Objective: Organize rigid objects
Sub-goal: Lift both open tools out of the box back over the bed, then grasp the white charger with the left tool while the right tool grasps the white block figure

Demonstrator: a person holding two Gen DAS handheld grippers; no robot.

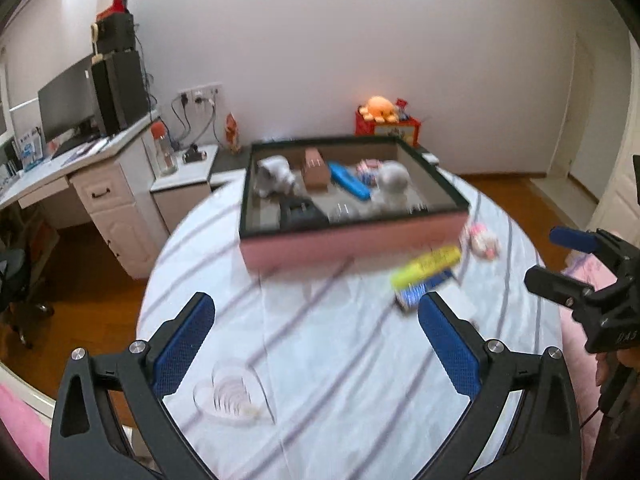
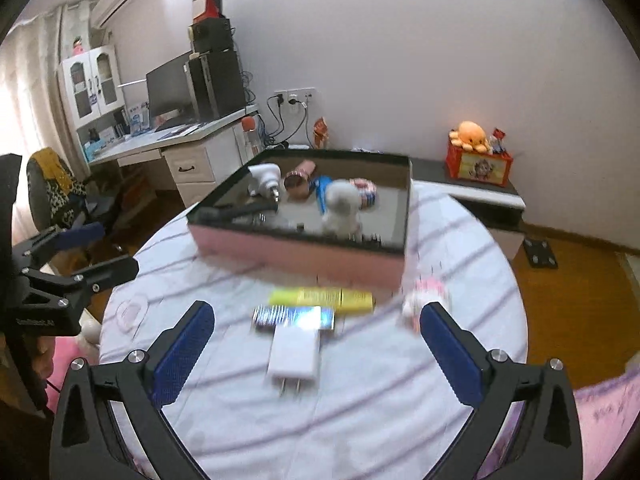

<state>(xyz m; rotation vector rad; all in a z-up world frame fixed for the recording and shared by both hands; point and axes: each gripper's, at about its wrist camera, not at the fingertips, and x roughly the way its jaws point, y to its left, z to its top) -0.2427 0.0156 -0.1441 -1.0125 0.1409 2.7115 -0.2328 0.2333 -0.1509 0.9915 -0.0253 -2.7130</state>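
A pink box with a dark rim (image 1: 352, 245) (image 2: 296, 258) stands on the round striped table and holds several small items. In front of it lie a yellow bar (image 2: 322, 299) (image 1: 426, 265), a shiny blue pack (image 2: 294, 317) (image 1: 412, 294), a white plug adapter (image 2: 294, 360) and a small pink-white toy (image 2: 424, 294) (image 1: 482, 238). A clear heart-shaped dish (image 1: 232, 398) lies near my left gripper (image 1: 316, 338), which is open and empty above the table. My right gripper (image 2: 316, 344) is open and empty, above the adapter.
A white desk (image 1: 100, 168) with monitor and speakers stands at the left. A low dark shelf (image 2: 472, 194) with a red box and orange plush sits behind the table. Wooden floor surrounds the table. Pink fabric lies at the near edges.
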